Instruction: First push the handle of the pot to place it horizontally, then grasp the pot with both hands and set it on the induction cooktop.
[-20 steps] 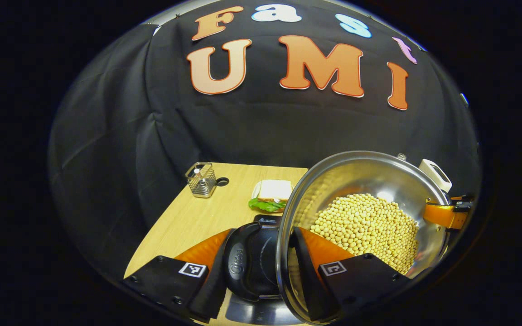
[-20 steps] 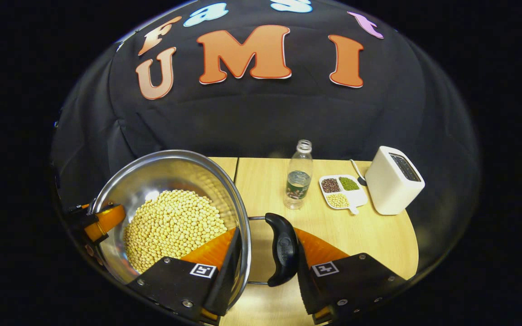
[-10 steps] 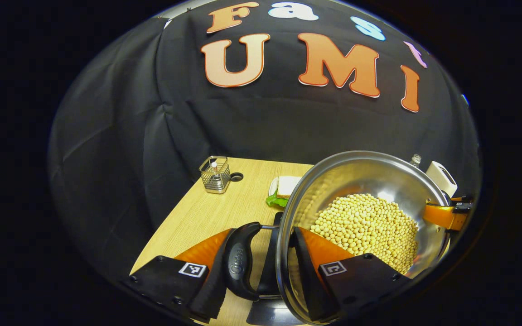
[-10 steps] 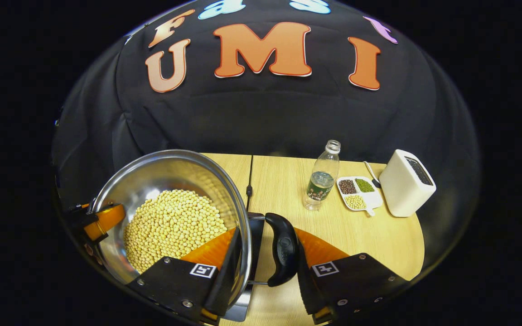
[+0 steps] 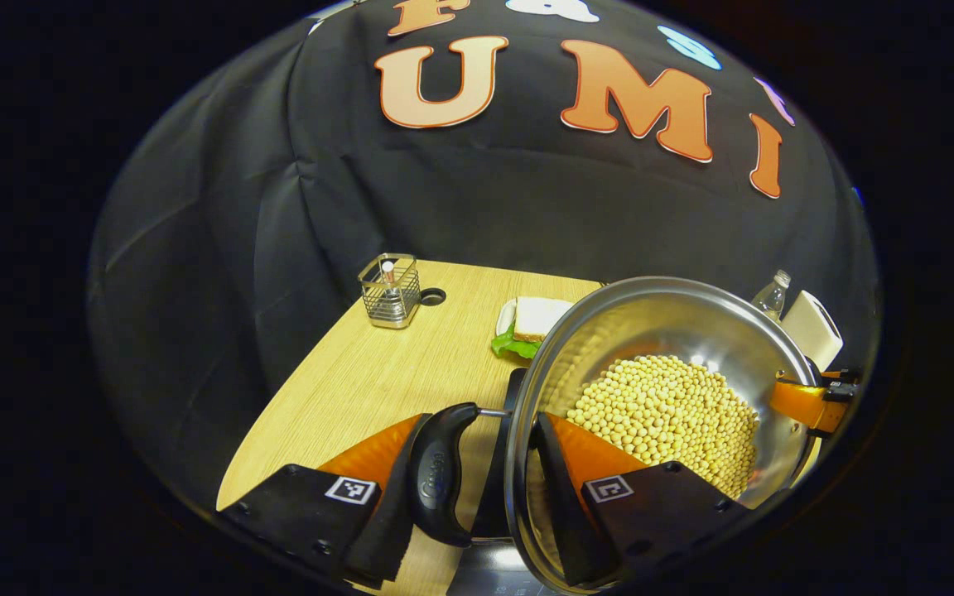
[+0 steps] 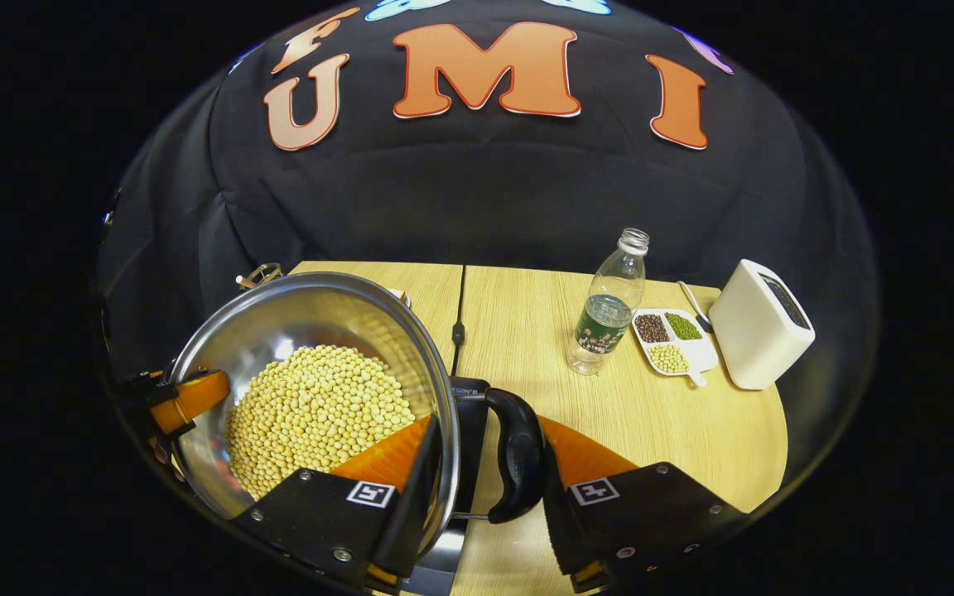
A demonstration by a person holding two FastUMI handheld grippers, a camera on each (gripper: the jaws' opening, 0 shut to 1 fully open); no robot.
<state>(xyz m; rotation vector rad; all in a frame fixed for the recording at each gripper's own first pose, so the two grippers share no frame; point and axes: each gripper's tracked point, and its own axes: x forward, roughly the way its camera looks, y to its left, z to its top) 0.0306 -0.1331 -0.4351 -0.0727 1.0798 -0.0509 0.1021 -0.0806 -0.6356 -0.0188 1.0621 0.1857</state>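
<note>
Both handles of the round stainless-steel pot (image 5: 676, 331), filled with yellow soybeans (image 5: 667, 414), stand out sideways, so the handle-levelling step reads as done.

Left gripper (image 5: 477, 488): closed across the pot's rim, one finger inside the wall, the other outside against the black loop handle (image 5: 436, 476). Grip appears firm on both sides.

Right gripper (image 6: 485, 480): same arrangement on the opposite rim, one finger inside, the other pressing the second black loop handle (image 6: 518, 455). In the left gripper view it shows at the pot's far rim.

Pot position: held by both grippers above the near edge of the light wooden tabletop (image 6: 651, 422), over the black induction cooktop (image 6: 464, 397), whose body shows just under the rim in both views. Whether the base touches the cooktop cannot be told; the pot hides the contact.

Judgement: transport nearly complete. Remaining: lower and centre the pot on the cooktop, then open both grippers.

Near the tabletop's far edge: clear plastic bottle (image 6: 609, 306), white divided dish of beans (image 6: 674, 341), white toaster (image 6: 763, 323), sandwich with lettuce (image 5: 531, 324), wire basket (image 5: 390, 290).
</note>
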